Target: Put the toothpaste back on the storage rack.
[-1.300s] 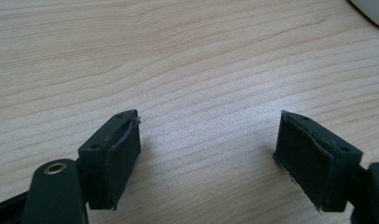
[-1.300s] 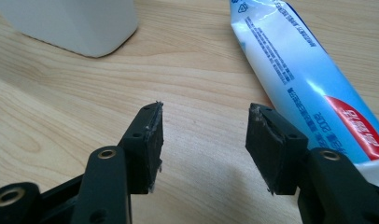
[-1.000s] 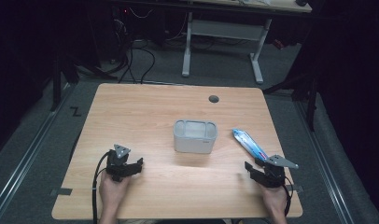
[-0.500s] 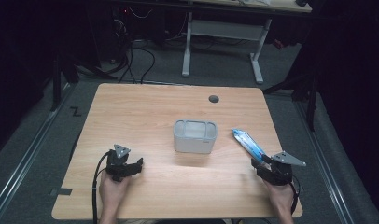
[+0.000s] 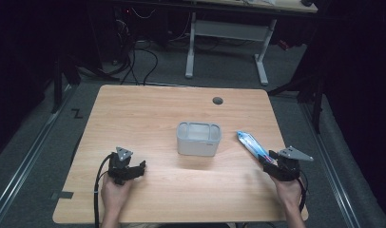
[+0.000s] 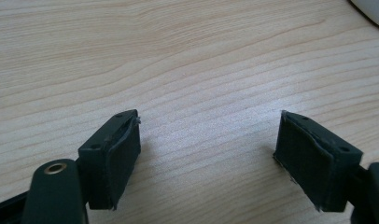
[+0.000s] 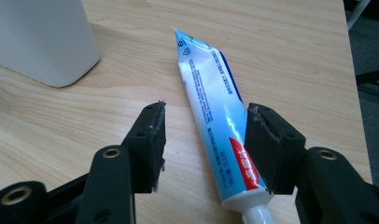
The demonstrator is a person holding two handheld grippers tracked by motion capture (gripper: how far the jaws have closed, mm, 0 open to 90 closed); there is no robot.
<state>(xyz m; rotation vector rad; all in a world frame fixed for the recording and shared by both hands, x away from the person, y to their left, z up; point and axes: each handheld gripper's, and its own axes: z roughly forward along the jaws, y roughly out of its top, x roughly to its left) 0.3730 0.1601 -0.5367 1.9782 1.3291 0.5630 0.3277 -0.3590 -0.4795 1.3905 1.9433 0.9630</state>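
Bare table (image 5: 148, 114) all round the left gripper (image 6: 208, 154). White bin (image 5: 198, 138) mid-table. Toothpaste tube (image 7: 215, 121) between the right gripper (image 7: 204, 144) jaws.

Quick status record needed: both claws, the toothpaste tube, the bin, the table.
left claw: open, nothing between its jaws, low over bare wood
right claw: open, jaws on either side of the tube, pads not pressing it
toothpaste tube: flat on the table, cap end toward the right claw
bin: white, upright, mid-table, left of the tube, apart from it
table: light wood
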